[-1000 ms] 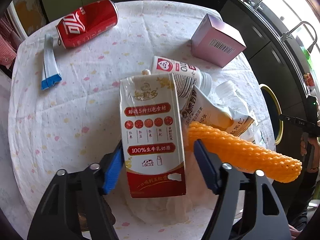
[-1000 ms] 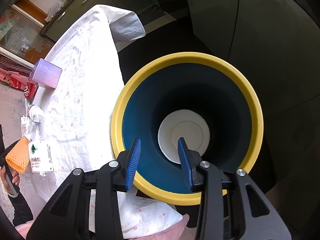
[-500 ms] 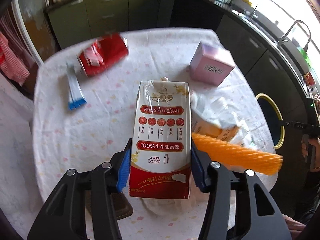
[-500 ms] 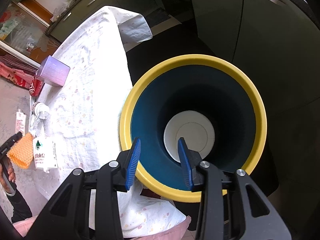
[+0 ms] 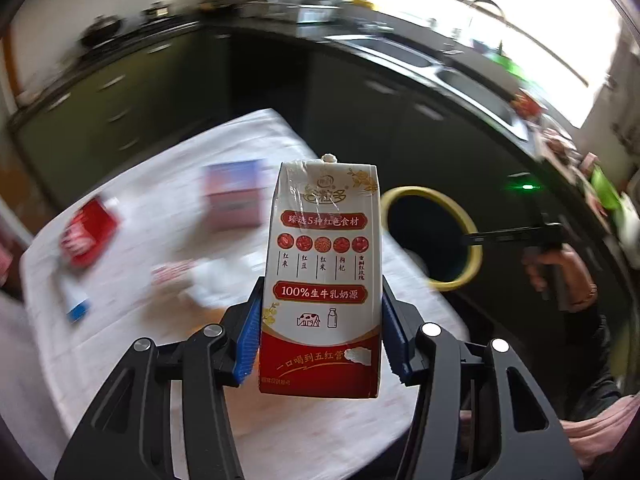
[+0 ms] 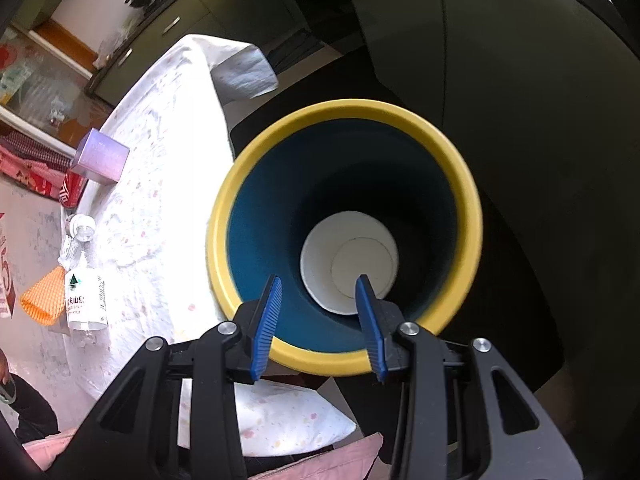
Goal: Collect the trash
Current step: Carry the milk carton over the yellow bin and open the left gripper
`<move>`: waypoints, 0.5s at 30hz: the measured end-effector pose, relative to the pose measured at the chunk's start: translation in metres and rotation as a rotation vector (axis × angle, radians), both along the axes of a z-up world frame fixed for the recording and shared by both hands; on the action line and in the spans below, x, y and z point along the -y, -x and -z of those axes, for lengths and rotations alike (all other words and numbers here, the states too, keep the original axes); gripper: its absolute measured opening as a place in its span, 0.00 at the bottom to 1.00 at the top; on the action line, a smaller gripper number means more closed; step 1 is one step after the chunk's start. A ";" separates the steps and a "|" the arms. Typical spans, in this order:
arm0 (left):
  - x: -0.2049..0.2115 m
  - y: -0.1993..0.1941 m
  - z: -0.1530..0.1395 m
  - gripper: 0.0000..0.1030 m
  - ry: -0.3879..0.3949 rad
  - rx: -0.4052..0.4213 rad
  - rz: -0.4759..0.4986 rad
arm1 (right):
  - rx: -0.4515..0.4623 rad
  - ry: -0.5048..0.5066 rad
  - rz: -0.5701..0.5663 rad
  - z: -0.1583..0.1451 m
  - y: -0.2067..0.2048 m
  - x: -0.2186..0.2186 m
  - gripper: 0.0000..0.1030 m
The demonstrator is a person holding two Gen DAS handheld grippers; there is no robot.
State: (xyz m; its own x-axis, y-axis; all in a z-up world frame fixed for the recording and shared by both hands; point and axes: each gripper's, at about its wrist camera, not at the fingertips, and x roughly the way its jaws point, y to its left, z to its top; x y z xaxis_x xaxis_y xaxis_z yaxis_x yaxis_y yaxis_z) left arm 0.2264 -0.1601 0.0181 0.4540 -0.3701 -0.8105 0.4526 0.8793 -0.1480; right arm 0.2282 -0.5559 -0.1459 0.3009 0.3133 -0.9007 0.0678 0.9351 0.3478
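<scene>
My left gripper (image 5: 320,340) is shut on a red and white milk carton (image 5: 324,264) and holds it upright above the table. The bin with a yellow rim (image 5: 472,248) stands beyond the table's right edge. In the right wrist view my right gripper (image 6: 318,320) is open and empty, right above the near rim of the bin (image 6: 224,204). The bin is blue inside with a white bottom (image 6: 348,260).
On the white cloth table (image 5: 168,208) lie a red can (image 5: 88,232), a purple box (image 5: 236,196), a blue and white wrapper (image 5: 76,304) and crumpled packets (image 5: 188,276). A plastic bottle (image 6: 82,280), orange foam net (image 6: 44,296) and purple box (image 6: 100,156) show at the table edge.
My left gripper has closed on the milk carton, lifted it off the table and swung right toward the bin. The right gripper has stayed over the bin, open.
</scene>
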 end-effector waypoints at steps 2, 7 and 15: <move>0.028 -0.002 0.001 0.50 0.031 -0.009 0.049 | 0.003 0.004 0.007 -0.001 0.006 0.007 0.36; 0.104 -0.010 0.019 0.50 0.076 -0.078 0.161 | 0.014 0.016 0.021 -0.006 0.023 0.027 0.36; 0.206 -0.037 0.077 0.50 0.020 -0.184 0.227 | 0.031 0.030 0.062 -0.009 0.049 0.058 0.36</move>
